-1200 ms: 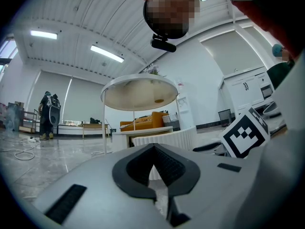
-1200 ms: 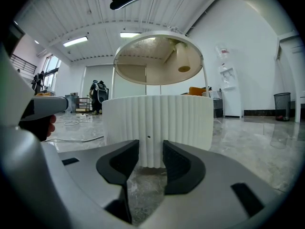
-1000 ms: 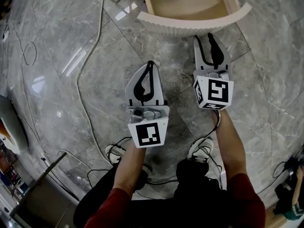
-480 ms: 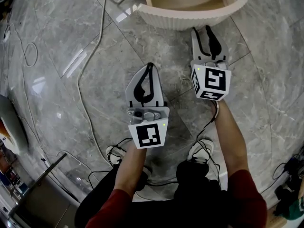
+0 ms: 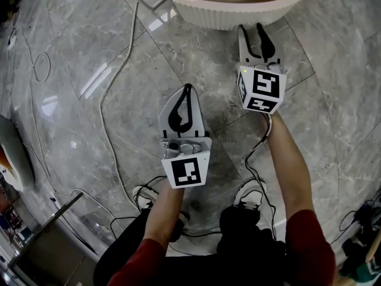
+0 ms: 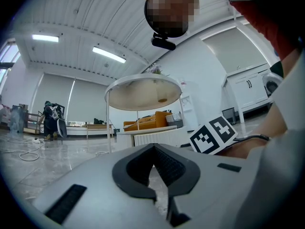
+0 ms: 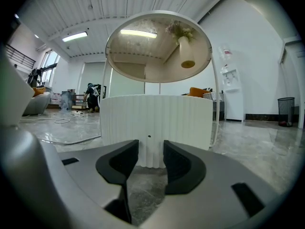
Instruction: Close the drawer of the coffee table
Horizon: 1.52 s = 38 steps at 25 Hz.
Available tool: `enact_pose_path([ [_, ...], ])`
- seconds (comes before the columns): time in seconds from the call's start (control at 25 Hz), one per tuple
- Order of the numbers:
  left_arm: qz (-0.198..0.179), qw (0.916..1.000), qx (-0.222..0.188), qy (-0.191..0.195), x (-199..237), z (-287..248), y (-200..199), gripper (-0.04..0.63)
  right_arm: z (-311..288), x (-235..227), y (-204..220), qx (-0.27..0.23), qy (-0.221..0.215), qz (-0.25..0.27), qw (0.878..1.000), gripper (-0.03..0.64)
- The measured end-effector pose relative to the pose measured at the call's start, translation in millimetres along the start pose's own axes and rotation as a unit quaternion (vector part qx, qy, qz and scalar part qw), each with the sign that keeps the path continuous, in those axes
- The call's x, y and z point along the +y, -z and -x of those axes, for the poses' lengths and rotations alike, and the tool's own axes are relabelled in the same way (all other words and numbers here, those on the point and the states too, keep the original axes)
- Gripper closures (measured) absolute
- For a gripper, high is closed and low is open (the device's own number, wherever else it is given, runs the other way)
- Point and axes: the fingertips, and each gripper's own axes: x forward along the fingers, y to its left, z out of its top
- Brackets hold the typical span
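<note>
At the far edge of the head view, the drawer (image 5: pixel 238 14) stands pulled out over the grey marble floor (image 5: pixel 71 52). Its inside is bare wood and its curved white front is ribbed. The right gripper (image 5: pixel 250 28) is held low with its fingers (image 7: pixel 125 161) pointing at this front. They are spread a little, with a narrow gap and nothing between them. In the right gripper view the ribbed front (image 7: pixel 157 128) fills the middle just beyond the tips, under a round glass top (image 7: pixel 157 46). I cannot tell whether the tips touch the front. The left gripper (image 5: pixel 188 88) is nearer to the person and to the left, well apart from the drawer. Its fingers (image 6: pixel 167 168) are pressed together at the tips and hold nothing. The left gripper view shows the marker cube (image 6: pixel 213 135) of the right gripper at its right side. A white cable (image 5: pixel 113 100) lies on the floor at the left.
</note>
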Motion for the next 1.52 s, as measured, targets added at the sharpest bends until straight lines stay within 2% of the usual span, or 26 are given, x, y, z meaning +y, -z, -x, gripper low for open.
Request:
enact_pose_path([
  [0.44, -0.005, 1.0, 0.004, -0.002, 2, -3, 3, 0.587, -36, -4, -8, 0.001, -0.006, -0.016, 1.0, 0.445],
  [0.76, -0.006, 0.9999, 0.007, -0.011, 6, -5, 4, 0.588, -57, -5, -11, 0.005, -0.015, -0.001, 1.0, 0.445],
  [1.16, -0.01, 0.9999, 0.006, -0.004, 4, -7, 3, 0.587, -71, -7, -14, 0.005, -0.012, 0.014, 1.0, 0.445],
  [1.52, -0.01, 0.9999, 0.005, 0.001, 4, -9, 1, 0.588, -82, -9, -15, 0.014, -0.002, 0.005, 1.0, 0.445],
])
